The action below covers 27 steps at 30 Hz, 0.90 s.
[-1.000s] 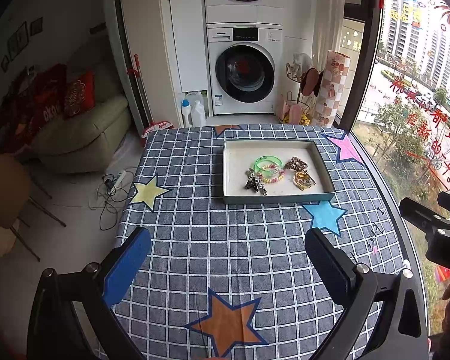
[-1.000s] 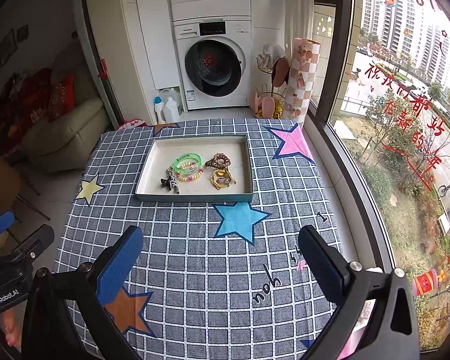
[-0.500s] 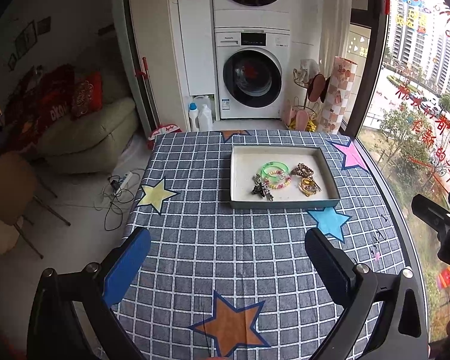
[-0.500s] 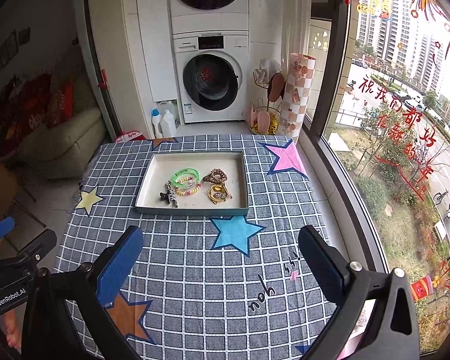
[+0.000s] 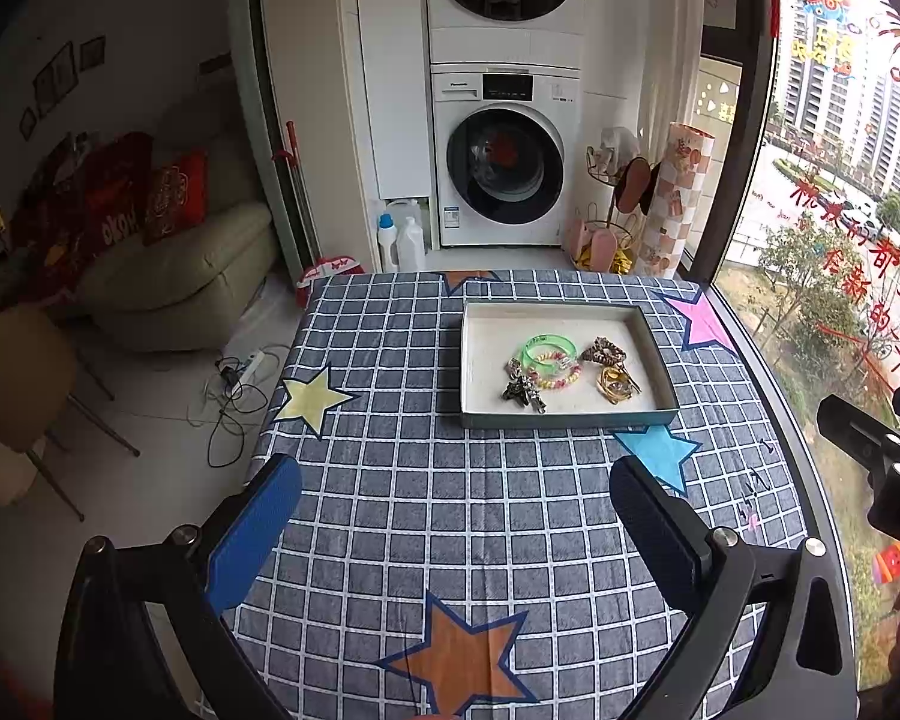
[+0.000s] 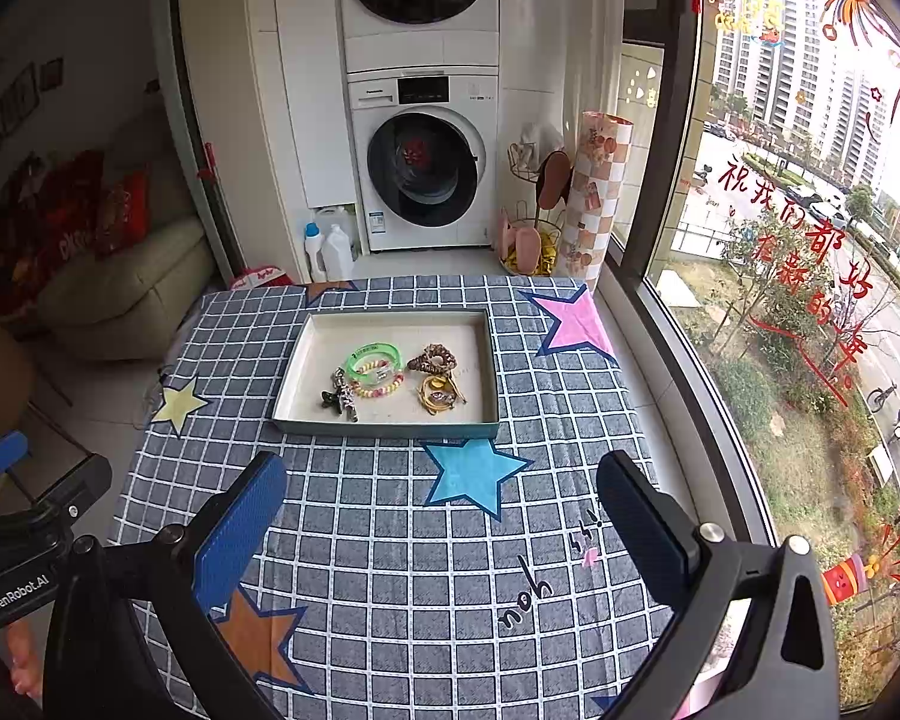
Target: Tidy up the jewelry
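Observation:
A shallow grey tray (image 5: 570,419) (image 6: 384,429) lies on the far half of the checked tablecloth. In it lie a green bangle (image 5: 545,346) (image 6: 373,355), a pastel bead bracelet (image 5: 559,380) (image 6: 380,389), a dark metal piece (image 5: 521,389) (image 6: 340,397), a brown scrunchie (image 5: 603,351) (image 6: 433,358) and a gold piece (image 5: 615,385) (image 6: 438,396). My left gripper (image 5: 453,516) is open and empty, held above the near part of the table. My right gripper (image 6: 441,510) is open and empty beside it, to the right.
The table (image 5: 450,504) carries a blue checked cloth with coloured stars. A window runs along its right edge (image 6: 678,360). Beyond the far edge stand stacked washing machines (image 5: 504,156), bottles (image 5: 402,243) and a shoe rack (image 5: 615,222). A sofa (image 5: 168,264) and a chair (image 5: 24,378) stand left.
Both grippers have drawn back and risen a little, so the tray looks smaller and farther away. Both stay open and empty.

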### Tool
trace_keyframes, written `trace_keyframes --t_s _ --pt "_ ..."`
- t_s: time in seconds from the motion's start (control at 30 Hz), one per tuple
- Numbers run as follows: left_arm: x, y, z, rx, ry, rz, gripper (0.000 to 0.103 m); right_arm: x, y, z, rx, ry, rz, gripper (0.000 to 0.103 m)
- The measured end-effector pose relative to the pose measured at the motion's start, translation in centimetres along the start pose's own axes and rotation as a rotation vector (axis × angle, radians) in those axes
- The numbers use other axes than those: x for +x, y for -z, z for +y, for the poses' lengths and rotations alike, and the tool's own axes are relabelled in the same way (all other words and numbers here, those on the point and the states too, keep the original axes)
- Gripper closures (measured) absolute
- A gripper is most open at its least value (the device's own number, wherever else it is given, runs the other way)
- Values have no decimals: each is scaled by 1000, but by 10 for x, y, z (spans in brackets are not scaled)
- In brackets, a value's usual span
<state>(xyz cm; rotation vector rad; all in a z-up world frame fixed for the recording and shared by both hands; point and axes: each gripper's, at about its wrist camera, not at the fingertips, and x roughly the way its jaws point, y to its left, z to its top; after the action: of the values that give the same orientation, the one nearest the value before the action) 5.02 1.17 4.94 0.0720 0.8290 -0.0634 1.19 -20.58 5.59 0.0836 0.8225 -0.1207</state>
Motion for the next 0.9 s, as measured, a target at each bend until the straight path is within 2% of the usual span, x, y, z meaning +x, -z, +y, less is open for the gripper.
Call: trace_keyframes --t_s 0.9 --pt "2 -5 -4 6 8 -1 0 2 -7 4 -2 -5 -1 0"
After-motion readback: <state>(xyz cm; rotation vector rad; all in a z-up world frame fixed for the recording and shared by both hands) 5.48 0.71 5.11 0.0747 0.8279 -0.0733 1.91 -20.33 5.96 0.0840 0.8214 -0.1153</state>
